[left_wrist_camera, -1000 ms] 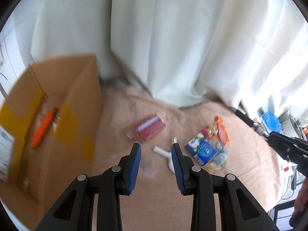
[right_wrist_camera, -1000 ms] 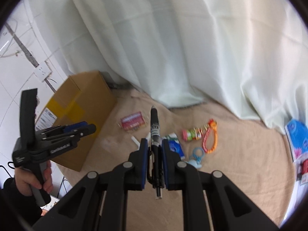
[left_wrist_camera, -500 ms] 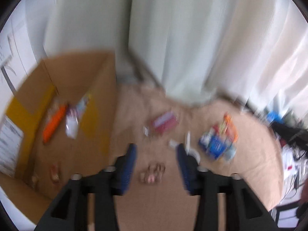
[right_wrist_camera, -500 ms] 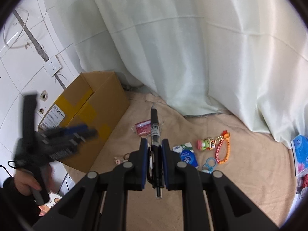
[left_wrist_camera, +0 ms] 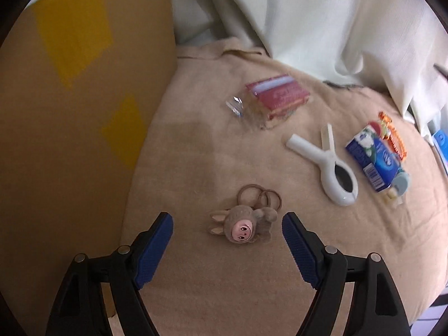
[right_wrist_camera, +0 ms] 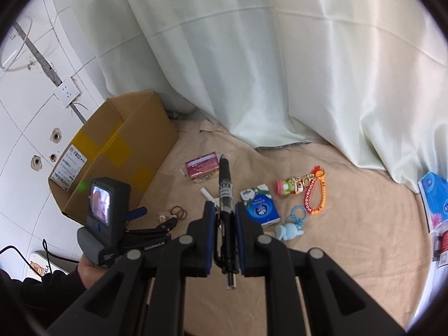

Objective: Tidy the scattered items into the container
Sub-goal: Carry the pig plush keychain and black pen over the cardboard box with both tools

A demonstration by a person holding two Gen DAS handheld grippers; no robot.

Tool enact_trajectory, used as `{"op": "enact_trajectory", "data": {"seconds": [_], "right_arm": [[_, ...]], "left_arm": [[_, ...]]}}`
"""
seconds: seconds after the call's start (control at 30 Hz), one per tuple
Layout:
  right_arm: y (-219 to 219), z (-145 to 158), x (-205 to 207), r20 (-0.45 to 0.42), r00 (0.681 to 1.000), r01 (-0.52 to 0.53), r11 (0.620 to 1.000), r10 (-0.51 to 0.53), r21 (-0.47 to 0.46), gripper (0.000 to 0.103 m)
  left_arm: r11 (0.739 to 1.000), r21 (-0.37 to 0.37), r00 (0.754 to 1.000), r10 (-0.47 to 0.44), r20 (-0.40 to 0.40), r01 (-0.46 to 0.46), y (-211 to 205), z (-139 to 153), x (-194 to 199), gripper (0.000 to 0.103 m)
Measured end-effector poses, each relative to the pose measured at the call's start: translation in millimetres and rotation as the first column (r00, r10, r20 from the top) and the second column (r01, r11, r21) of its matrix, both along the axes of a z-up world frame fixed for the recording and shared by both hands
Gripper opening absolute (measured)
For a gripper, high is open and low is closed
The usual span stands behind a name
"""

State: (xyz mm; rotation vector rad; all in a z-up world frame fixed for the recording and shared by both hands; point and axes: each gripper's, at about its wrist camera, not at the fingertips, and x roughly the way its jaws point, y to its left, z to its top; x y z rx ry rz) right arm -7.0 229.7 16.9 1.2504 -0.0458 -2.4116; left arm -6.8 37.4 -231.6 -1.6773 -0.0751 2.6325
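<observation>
Left wrist view: left gripper (left_wrist_camera: 227, 224) is spread wide, low over the tan cloth (left_wrist_camera: 196, 145), blue pads either side of the plush pig keychain (left_wrist_camera: 242, 222) with its brown rings pointing away; nothing gripped, pads not touching it. Looks like a straddle lined up for a pinch across the plush body, which should be soft and easy to squeeze. Cardboard box (left_wrist_camera: 70, 112) wall sits close on the left, so the drop-off is a short carry. Right wrist view: right gripper (right_wrist_camera: 224, 218) is pinched on a black pen (right_wrist_camera: 225, 196), barrel running along the fingers, tip forward, held high above the cloth, probably waiting its turn at the box. A hand (right_wrist_camera: 89, 266) grips the left tool's handle, angled down toward the keychain. Red packet (left_wrist_camera: 275, 95), white clip (left_wrist_camera: 333, 173), blue tissue pack (left_wrist_camera: 373, 162) lie loose further out.
</observation>
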Motion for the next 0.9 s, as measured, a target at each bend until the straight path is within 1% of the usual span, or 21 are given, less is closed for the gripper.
{"op": "enact_trajectory", "data": {"seconds": [0.03,0.17,0.23,0.27,0.33,0.37,0.43,0.5,0.53,0.57,0.63,0.7,0.8,0.9], "right_arm": [[0.2,0.1,0.2,0.000,1.000,0.001,1.000,-0.001,0.001,0.017],[-0.2,0.8,0.6,0.000,1.000,0.003,1.000,-0.003,0.002,0.017],[-1.1,1.2,1.0,-0.001,1.000,0.003,1.000,-0.003,0.003,0.017],[-1.6,0.7,0.7,0.002,1.000,0.001,1.000,-0.001,0.006,0.017],[-2.2,-1.2,0.0,0.009,1.000,0.001,1.000,-0.001,0.005,0.017],[-2.6,-2.0,-0.2,0.012,1.000,0.002,1.000,-0.002,0.005,0.017],[-3.6,-2.8,-0.1,0.013,1.000,0.001,1.000,-0.001,0.004,0.017],[-4.8,-3.3,-0.6,0.016,1.000,0.000,1.000,0.000,0.005,0.017],[-5.8,-3.5,-0.7,0.016,1.000,-0.001,1.000,0.001,0.005,0.017],[-6.4,-3.2,-0.6,0.014,1.000,-0.002,1.000,0.002,0.005,0.017],[-6.9,-0.7,-0.2,0.004,1.000,-0.002,1.000,0.002,0.003,0.017],[-6.8,1.7,-0.3,-0.004,1.000,-0.001,1.000,0.001,-0.002,0.017],[-7.1,5.3,-1.8,-0.015,1.000,-0.002,1.000,0.002,-0.007,0.017],[-7.8,11.6,-2.5,-0.034,0.999,-0.006,1.000,0.006,-0.013,0.017]], "left_arm": [[1.000,0.001,1.000,-0.004,0.008,0.004,0.9,-2.7,-1.4,0.081],[0.998,-0.052,0.999,-0.021,0.024,0.022,7.1,-11.5,-4.2,0.081],[0.997,-0.066,1.000,-0.030,0.010,0.030,8.5,-11.9,-3.5,0.080],[0.997,-0.066,1.000,-0.030,0.005,0.030,7.9,-11.5,-3.2,0.079],[0.998,-0.056,1.000,-0.018,-0.011,0.017,4.7,-7.2,-2.4,0.050],[0.999,-0.046,1.000,-0.016,-0.014,0.015,3.1,-4.3,-2.6,0.047],[0.999,-0.025,1.000,-0.020,-0.018,0.020,1.5,-0.2,-2.8,0.047],[0.999,-0.038,1.000,-0.019,-0.020,0.018,1.0,3.9,-2.8,0.047],[0.999,-0.031,1.000,-0.016,-0.019,0.016,0.0,6.8,-3.3,0.047],[1.000,-0.014,1.000,-0.014,-0.019,0.014,-1.7,12.4,-3.6,0.047],[1.000,0.004,0.999,-0.007,-0.046,0.007,-4.5,32.2,-1.2,0.047],[1.000,0.021,0.996,-0.012,-0.086,0.013,-6.4,56.2,2.0,0.047],[0.999,0.049,0.993,-0.003,-0.117,0.008,-11.0,89.9,5.4,0.047],[0.999,0.050,0.985,-0.004,-0.173,0.013,-14.0,128.8,8.0,0.047]]}}
